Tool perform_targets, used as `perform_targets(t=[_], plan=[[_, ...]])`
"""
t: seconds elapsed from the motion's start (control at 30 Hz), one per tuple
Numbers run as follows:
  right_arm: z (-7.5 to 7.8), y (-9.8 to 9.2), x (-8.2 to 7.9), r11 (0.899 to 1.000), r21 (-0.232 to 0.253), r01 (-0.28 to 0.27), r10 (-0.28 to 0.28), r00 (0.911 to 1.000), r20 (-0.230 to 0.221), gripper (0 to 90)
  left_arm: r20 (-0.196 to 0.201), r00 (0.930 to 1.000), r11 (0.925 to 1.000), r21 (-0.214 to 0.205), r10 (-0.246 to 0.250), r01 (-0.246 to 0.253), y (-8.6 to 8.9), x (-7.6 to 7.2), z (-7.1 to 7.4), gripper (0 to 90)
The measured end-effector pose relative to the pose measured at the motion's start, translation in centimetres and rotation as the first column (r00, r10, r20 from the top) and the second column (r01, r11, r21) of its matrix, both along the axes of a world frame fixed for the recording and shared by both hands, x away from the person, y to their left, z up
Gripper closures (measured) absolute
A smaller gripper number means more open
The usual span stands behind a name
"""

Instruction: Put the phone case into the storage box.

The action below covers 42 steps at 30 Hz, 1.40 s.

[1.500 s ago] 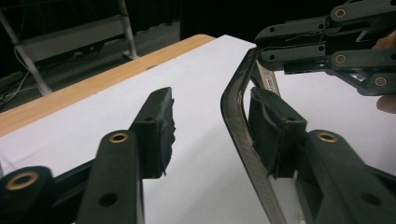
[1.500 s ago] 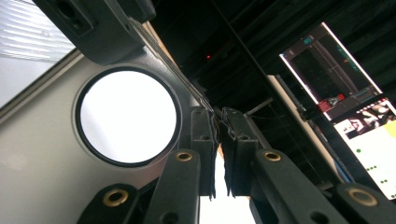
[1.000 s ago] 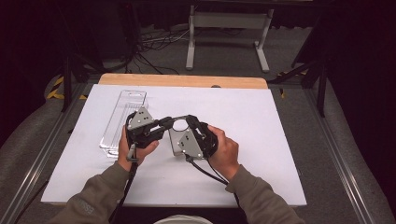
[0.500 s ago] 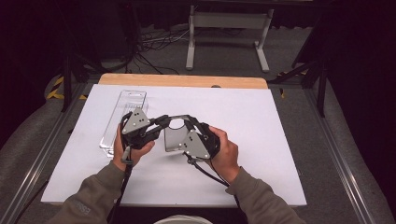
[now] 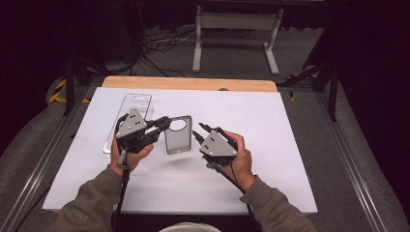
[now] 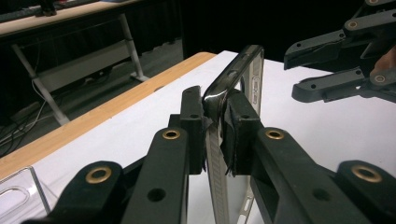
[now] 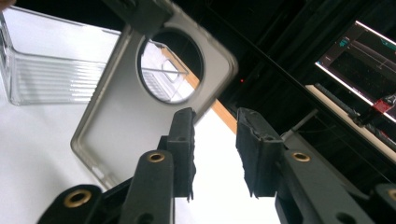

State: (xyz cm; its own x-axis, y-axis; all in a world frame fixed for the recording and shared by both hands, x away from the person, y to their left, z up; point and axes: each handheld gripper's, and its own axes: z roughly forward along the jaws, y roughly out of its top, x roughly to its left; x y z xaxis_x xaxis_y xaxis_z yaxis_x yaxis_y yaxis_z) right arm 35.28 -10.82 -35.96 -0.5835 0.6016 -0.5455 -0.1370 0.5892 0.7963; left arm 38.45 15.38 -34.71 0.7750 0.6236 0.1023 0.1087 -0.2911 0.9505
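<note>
White tabletop [image 5: 290, 145] carried a ribbed clear plastic tray [image 5: 130, 108] at ten o'clock. Left hand-held gripper [image 5: 162, 124] clamped the smoky translucent phone case [image 5: 178, 137], round camera hole uppermost; right hand-held gripper [image 5: 199, 133], jaws just parting, stood beside it.

White-topped desk [image 5: 290, 125] with a light wooden strip [image 5: 188, 83] along its far edge, beyond the claws. Grey carpeted floor [image 5: 232, 53] past that, with a pale metal frame stand [image 5: 235, 21] and tangled black cables [image 5: 154, 48]. Metal rails [image 5: 350, 169] flank the desk. Surroundings dark, black curtains. Lit monitor screen [image 7: 362, 53] off to the side.
</note>
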Motion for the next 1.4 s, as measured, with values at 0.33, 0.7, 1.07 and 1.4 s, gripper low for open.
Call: perform_targets(t=[0.33, 0.7, 1.07, 1.4], plan=[[-0.4, -1.5, -0.4, 0.999, 0.045, -0.002, 0.004, 0.9992, -0.041, 56.3, 0.009, 0.9999, 1.0, 0.001, 0.005, -0.005, 0.7, 0.2, 0.3, 79.9], [-1.6, -2.9, -0.1, 0.999, 0.048, 0.001, 0.004, 0.9959, -0.09, 48.8, 0.017, 0.9998, 0.9999, -0.01, 0.006, -0.005, 1.1, 0.3, 0.6, 79.9], [-3.1, -4.5, -1.0, 0.997, 0.057, -0.041, 0.049, 0.9895, -0.136, 41.7, 0.04, 0.9991, 0.9998, -0.02, 0.009, -0.008, 1.7, 0.0, 1.1, 79.9], [-3.8, -5.8, -2.0, 0.996, 0.073, -0.05, 0.061, 0.9869, -0.149, 31.2, 0.063, 0.9979, 0.9997, -0.021, 0.017, -0.016, 2.3, -0.2, 1.7, 79.9]])
